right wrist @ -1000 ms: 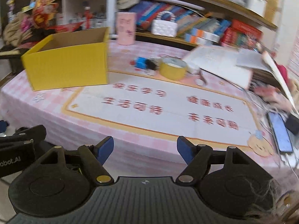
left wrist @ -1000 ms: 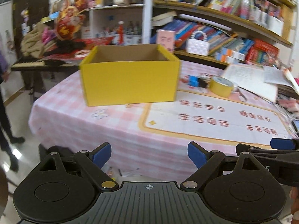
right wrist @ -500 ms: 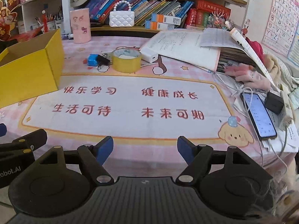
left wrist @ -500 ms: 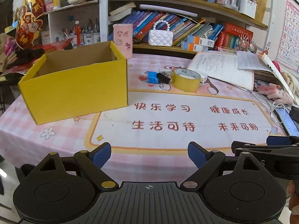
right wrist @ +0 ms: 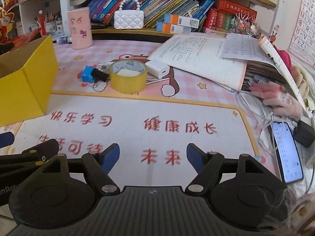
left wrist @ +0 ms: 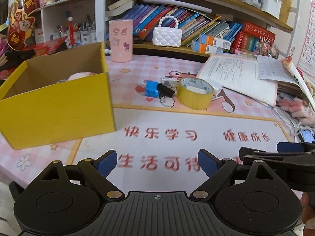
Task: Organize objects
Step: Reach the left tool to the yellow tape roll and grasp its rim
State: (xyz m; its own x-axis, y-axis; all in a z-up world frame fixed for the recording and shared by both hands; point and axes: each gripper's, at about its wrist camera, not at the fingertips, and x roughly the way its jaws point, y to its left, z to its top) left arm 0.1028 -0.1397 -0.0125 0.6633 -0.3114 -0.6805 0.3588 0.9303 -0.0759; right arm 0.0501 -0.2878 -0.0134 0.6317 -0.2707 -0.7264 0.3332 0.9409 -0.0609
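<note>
A yellow cardboard box [left wrist: 57, 106] [right wrist: 23, 82] stands open on the left of the table, with something pink showing inside [left wrist: 78, 76]. Behind the printed mat lie a yellow tape roll [left wrist: 195, 93] [right wrist: 129, 76], a blue block [left wrist: 151, 88] [right wrist: 87, 74], a black binder clip [left wrist: 165, 92] [right wrist: 100, 76] and a white charger [right wrist: 158, 68]. My left gripper [left wrist: 157, 163] hovers open over the mat's front edge with nothing between its fingers. My right gripper [right wrist: 153, 156] is open and empty too, just right of the left one.
A pink cylinder holder [left wrist: 120, 40] [right wrist: 80, 30] and white pearl-handled purse [right wrist: 129, 19] stand at the back below book shelves. Open workbooks [right wrist: 206, 57], pink gloves [right wrist: 275, 96], a phone [right wrist: 286, 151] with cables and a black adapter [right wrist: 304, 135] crowd the right side.
Both grippers have swept rightward and closer over the table. The box has slid to the left of both views and the small items now sit nearer the centre. Both grippers stayed open.
</note>
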